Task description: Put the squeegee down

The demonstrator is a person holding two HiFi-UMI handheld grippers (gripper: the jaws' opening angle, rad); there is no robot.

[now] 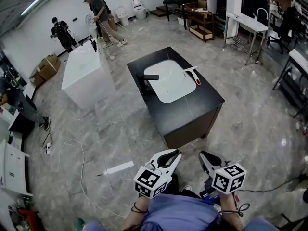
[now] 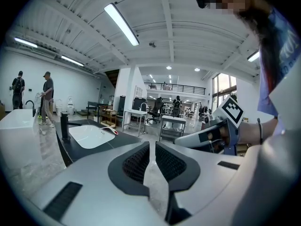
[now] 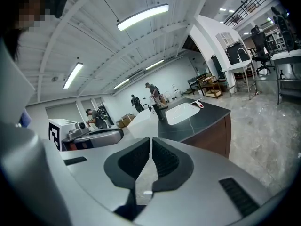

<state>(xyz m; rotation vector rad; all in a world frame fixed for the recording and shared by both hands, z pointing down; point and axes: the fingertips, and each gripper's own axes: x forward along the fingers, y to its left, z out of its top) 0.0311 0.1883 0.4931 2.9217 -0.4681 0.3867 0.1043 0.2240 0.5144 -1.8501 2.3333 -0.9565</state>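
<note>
The squeegee (image 1: 192,74) lies flat on the black counter (image 1: 192,114), along the right edge of the white sink basin (image 1: 168,81), its red-tipped end toward the near side. No gripper touches it. The black faucet (image 1: 147,77) stands across the basin from it. Both grippers are held low by the person's body, well apart from the counter and pointing toward it. The left gripper (image 1: 174,154) has its jaws drawn together with only a sliver of a gap and nothing between them. The right gripper (image 1: 204,155) is the same, pads closed on nothing. Off to the left stands a white bathtub (image 1: 84,73), and two people (image 1: 101,13) are beyond it near the far wall.
</note>
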